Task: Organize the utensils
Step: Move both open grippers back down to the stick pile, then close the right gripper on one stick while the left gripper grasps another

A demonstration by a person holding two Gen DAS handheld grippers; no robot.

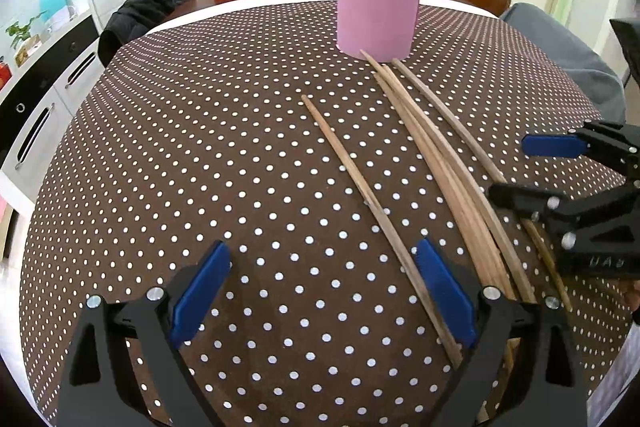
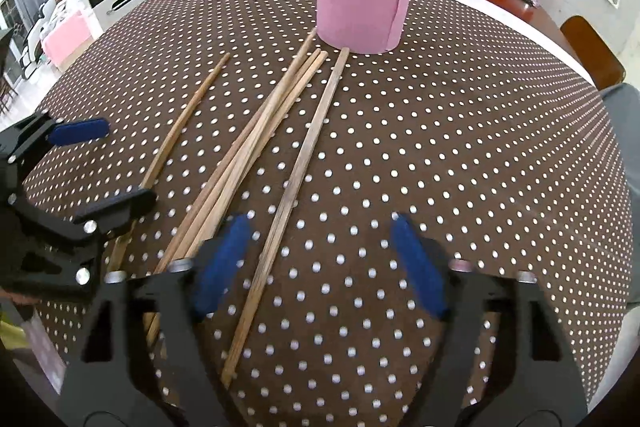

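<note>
Partly done, by the look of it — the pink cup (image 1: 378,5) stands upright at the far side of the polka-dot tablecloth (image 1: 200,167), and several wooden sticks already poke out of its top, though their number is hard to tell because the view cuts them off. What is left lies flat on the cloth: a lone chopstick (image 1: 376,215) on the left, a bundle of three chopsticks (image 1: 444,163) lying close together and crossing near their far tips, and a fifth chopstick (image 1: 452,123) on the right of them. Their far ends point toward the cup; the bundle and the right one reach just beside its base, while the lone one stops well short.

The left gripper (image 1: 322,291) is spread wide and holds nothing, hanging low over the near ends with the lone chopstick running under its right finger. The right gripper (image 2: 320,261) is likewise spread and empty — in its own view the rightmost chopstick (image 2: 288,195) passes between its fingers, untouched as far as can be seen.

So my judgement is that roughly five pieces remain to be lifted and stood in the cup, and neither gripper has yet taken one.
</note>
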